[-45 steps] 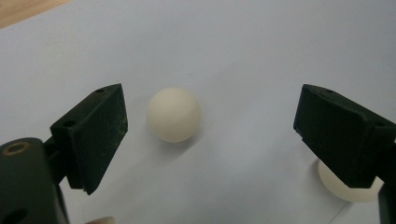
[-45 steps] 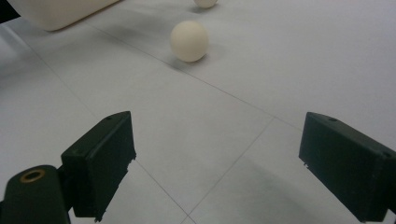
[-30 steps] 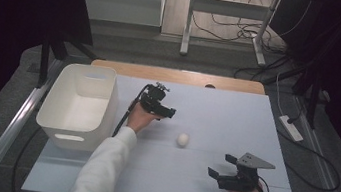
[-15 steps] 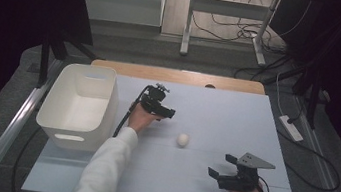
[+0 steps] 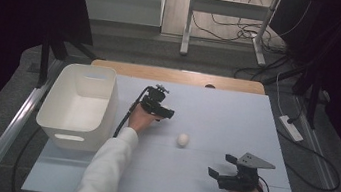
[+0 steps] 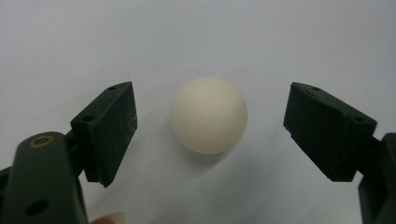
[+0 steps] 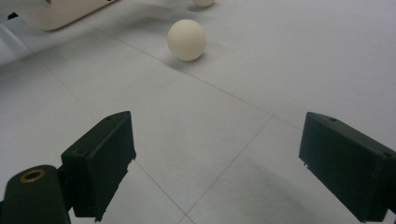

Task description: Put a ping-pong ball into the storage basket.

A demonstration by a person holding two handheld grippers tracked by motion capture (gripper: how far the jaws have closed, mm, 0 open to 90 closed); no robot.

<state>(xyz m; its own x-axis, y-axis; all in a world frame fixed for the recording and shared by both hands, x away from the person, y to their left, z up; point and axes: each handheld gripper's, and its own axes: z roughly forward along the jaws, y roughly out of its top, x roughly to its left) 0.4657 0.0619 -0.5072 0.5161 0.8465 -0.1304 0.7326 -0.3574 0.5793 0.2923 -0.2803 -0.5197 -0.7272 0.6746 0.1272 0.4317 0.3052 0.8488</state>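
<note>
Left claw (image 6: 210, 99) closing on the ball (image 6: 208, 115)
Jaws just narrowing, not touching yet; ball sits between them on the table's far side; we keep it centred and squeeze gently; right claw (image 7: 215, 128) wide, near.

Matt, smooth cream ball (image 6: 208, 115) on matt pale tabletop (image 6: 196, 37) (white plastic bin (image 5: 79, 101) glossier)

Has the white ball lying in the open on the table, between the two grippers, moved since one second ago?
No. In the high view the white ball lies at the same spot on the table, just as far to the right of the white bin as before.
</note>
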